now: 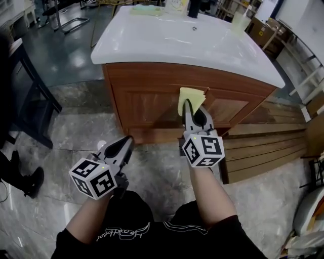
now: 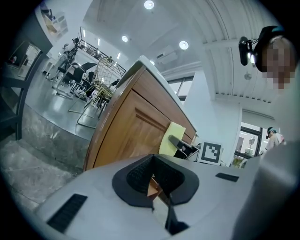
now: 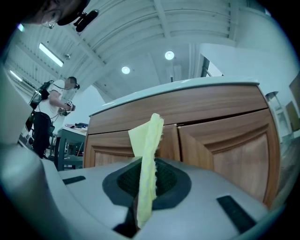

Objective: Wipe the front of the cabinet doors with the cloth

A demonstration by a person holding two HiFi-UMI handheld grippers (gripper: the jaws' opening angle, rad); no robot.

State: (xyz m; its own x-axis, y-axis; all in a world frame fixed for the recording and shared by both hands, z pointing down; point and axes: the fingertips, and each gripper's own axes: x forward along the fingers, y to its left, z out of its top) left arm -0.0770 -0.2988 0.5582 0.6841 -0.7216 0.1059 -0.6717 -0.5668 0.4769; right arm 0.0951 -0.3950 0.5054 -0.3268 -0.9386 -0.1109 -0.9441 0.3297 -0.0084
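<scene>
Firmly pinched in the right claw (image 3: 144, 183), the folded pale-yellow cloth (image 3: 149, 140) stands upright; left claw (image 2: 155, 185) closed, empty.

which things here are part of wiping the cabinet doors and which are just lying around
For the job:
yellow cloth, clamped in the right gripper
wooden cabinet doors

Not in use:
left gripper, shut on nothing, held low
pale green cloth at the back of the white countertop
translucent cup on the countertop
wooden planks on the floor
</scene>
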